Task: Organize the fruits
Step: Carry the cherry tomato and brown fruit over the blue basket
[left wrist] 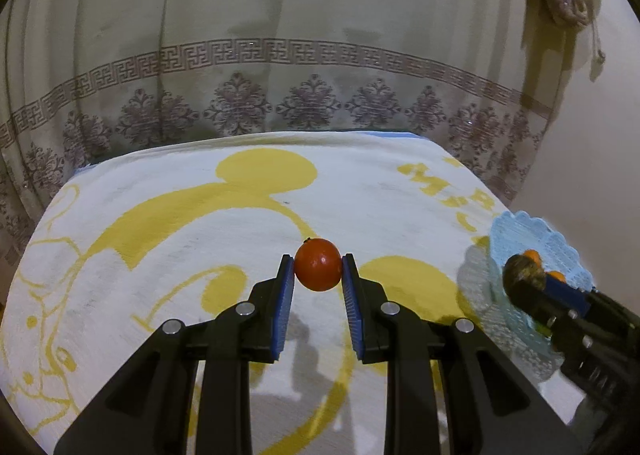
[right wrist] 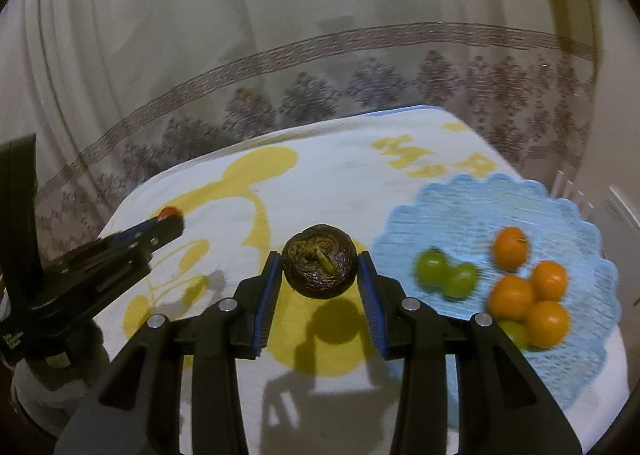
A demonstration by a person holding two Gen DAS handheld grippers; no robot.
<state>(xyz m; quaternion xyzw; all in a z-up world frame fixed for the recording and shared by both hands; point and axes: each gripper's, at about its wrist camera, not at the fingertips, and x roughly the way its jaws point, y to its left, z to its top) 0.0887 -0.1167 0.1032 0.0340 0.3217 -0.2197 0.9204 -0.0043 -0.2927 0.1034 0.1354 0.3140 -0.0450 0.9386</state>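
Left wrist: tomato (left wrist: pixel 318 264) between hand-held gripper (left wrist: pixel 318 275) pads

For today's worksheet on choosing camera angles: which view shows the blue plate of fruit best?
The right wrist view: the blue plate shows nearly whole, with the orange and green fruits on it countable. The left wrist view catches only part of the plate at the right edge, partly behind the right gripper.

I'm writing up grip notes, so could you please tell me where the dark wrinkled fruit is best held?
Across its widest middle, one pad on each flank, coming in level from the near side. The dark wrinkled fruit is round and squat with its stem end facing the camera; the right gripper holds it this way.
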